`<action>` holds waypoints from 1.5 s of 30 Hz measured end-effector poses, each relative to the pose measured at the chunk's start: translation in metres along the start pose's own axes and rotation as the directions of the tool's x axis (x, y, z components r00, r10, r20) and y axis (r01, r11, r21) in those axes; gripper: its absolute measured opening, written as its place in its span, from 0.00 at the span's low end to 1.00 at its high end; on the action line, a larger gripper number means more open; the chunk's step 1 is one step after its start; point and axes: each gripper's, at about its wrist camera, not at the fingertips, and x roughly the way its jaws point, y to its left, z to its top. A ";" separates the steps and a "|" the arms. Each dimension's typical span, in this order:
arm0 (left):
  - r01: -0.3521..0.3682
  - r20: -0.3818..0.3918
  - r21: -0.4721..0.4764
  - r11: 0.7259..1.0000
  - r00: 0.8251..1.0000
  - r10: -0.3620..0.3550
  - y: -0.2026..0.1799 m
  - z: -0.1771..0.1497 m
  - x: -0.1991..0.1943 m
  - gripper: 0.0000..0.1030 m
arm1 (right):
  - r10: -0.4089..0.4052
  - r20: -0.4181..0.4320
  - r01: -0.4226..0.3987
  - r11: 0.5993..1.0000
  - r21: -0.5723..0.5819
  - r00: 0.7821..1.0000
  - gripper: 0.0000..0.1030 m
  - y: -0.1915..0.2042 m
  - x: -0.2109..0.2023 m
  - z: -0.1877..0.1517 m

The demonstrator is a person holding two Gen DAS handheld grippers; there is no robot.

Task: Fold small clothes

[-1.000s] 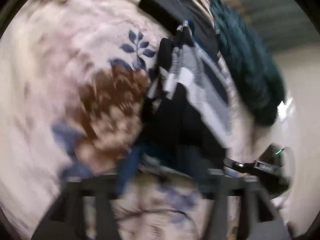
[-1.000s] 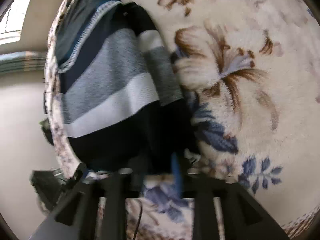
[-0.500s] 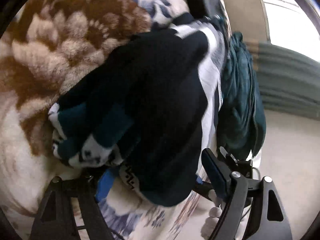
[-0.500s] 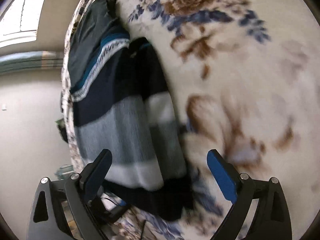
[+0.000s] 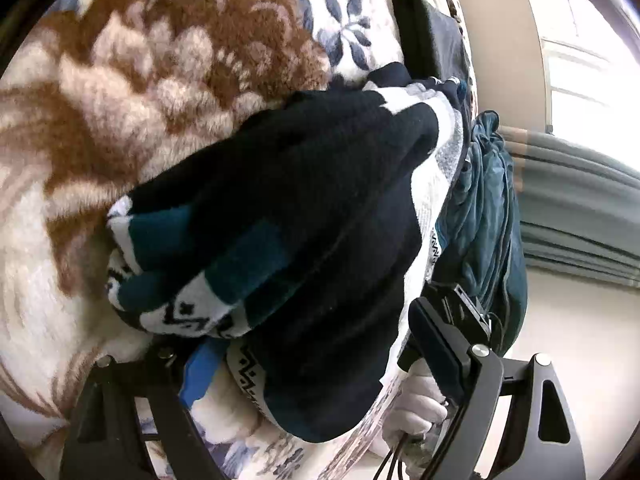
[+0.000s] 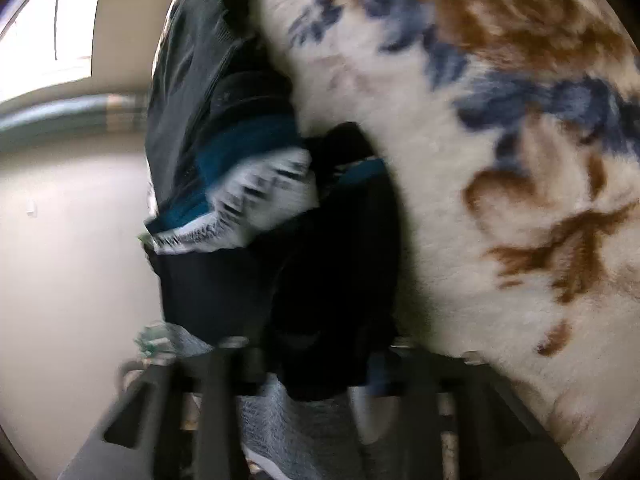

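Your left gripper point(image 5: 316, 360): jaws opening, wide around the striped sweater point(image 5: 304, 216);
Your right gripper point(image 6: 316, 364): jaws closing on its black hem;
Blanket point(image 5: 132, 80): floral, beneath.

The left gripper point(image 5: 316, 364) has black angular fingers with triangular cut-outs, silver screws at the joints and bright blue pads. Just behind its right-side finger, a hand point(image 5: 416, 412) in a white glove grips dark cables. The right gripper point(image 6: 316, 376), blurred, shows the same black frame and blue pad.
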 end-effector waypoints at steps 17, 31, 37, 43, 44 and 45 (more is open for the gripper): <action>-0.054 -0.154 0.282 0.958 0.983 0.101 -0.053 0.065 -0.006 0.84 | 0.042 0.245 -0.119 0.944 0.308 0.969 0.14 -0.044 -0.087 -0.190; -0.192 -0.129 0.473 0.860 0.950 0.283 -0.083 0.030 -0.036 0.84 | -0.125 0.137 0.071 0.936 0.346 0.983 0.68 -0.057 -0.092 -0.263; -0.233 -0.148 0.500 0.834 0.926 0.347 -0.045 0.008 -0.032 0.85 | -0.251 0.198 0.221 0.961 0.164 0.947 0.80 -0.048 -0.138 -0.236; -0.120 -0.257 0.423 0.898 0.935 0.246 -0.010 0.013 -0.001 0.82 | -0.168 0.126 0.158 0.984 0.083 0.978 0.81 -0.079 -0.102 -0.158; -0.107 -0.250 0.441 0.891 0.939 0.236 -0.014 0.011 -0.002 0.72 | -0.135 0.069 0.129 0.988 0.080 0.988 0.81 -0.084 -0.086 -0.149; -0.098 -0.249 0.471 0.876 0.939 0.239 -0.020 0.008 -0.002 0.54 | -0.096 0.014 0.095 0.992 0.079 0.995 0.81 -0.089 -0.071 -0.144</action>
